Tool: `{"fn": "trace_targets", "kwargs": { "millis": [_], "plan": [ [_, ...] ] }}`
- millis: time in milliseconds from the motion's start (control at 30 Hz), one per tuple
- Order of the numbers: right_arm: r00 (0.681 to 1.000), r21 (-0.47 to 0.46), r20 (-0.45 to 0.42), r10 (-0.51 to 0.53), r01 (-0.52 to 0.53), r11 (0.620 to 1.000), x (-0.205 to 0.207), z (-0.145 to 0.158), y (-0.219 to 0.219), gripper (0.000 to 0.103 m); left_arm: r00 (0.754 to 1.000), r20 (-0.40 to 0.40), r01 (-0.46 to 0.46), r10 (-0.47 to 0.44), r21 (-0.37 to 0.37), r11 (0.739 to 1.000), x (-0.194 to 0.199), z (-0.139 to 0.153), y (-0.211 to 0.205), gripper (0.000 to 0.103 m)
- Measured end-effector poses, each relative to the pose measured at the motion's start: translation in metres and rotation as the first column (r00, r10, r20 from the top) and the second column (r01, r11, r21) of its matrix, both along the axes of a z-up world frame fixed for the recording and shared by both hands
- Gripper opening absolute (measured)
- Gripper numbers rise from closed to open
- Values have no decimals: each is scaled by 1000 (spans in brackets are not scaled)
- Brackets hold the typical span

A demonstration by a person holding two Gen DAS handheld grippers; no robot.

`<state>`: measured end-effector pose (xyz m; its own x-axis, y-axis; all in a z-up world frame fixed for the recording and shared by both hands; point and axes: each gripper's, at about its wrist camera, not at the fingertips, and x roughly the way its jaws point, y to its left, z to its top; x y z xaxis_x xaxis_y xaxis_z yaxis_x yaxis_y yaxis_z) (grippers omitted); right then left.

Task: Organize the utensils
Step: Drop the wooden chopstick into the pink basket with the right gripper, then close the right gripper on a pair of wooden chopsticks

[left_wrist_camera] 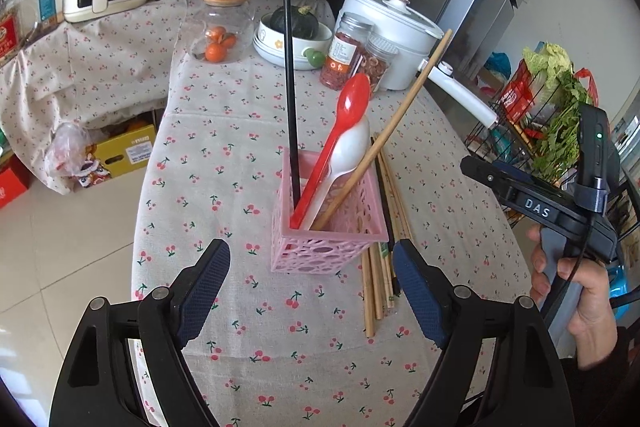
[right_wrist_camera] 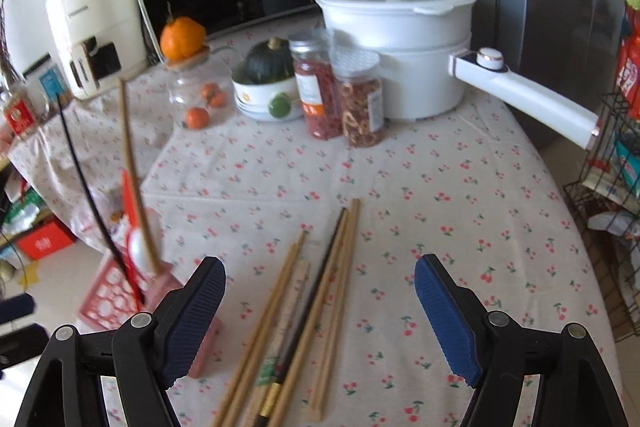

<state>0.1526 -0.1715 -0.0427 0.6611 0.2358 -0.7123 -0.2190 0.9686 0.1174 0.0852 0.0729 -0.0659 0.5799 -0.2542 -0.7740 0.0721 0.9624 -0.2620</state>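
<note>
A kitchen corner with a dark microwave, a white electric pot and jars of dried food at the back frames a table under a cream cloth printed with small red cherries.

Ahead of the left tongs and just beyond their tips stands a pink perforated plastic utensil basket, already carrying a long black chopstick, a red plastic spoon, a white plastic spoon and a single tan wooden chopstick. The loose bundle of wooden and dark chopsticks lies flat on the cloth directly between and ahead of the right tongs, touching the basket's right side as the left view shows it.

The main risk, as I judge it, is the basket: it looks light and top-heavy with tall pieces leaning out, so a knock while reaching for the bundle beside it could tip it. The chopsticks are thin, overlapping and fanned at slightly different angles, so a pinch may catch two or roll one away, or snag the cloth.

Both tongs stand wide apart and empty. The left ones hover before the basket without touching it; the right ones straddle the bundle, pads clear of every stick.
</note>
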Motion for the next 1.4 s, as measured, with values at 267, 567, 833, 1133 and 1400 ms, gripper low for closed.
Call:
{"fn": "trace_targets", "kwargs": {
  "millis": [267,567,833,1133,1400],
  "plan": [
    [993,-79,-119,3,-12,997,43,-66,-10,82,998,-59,20,-19,24,1000,3,-24,-1,86],
    [976,-147,-216,-30,-2,989,80,-109,1,82,996,-58,70,-67,45,997,7,-25,-11,86],
    [968,-191,-244,-61,13,981,89,-122,2,75,995,-53,89,-84,81,993,3,-25,-18,86],
    [943,-156,-327,-62,11,988,80,-115,-18,8,986,-27,166,-164,108,980,-6,-16,-52,86],
    [922,-109,-359,-142,110,988,60,-100,-75,8,958,-87,281,-273,100,954,1,-22,-122,86]
  ]
}}
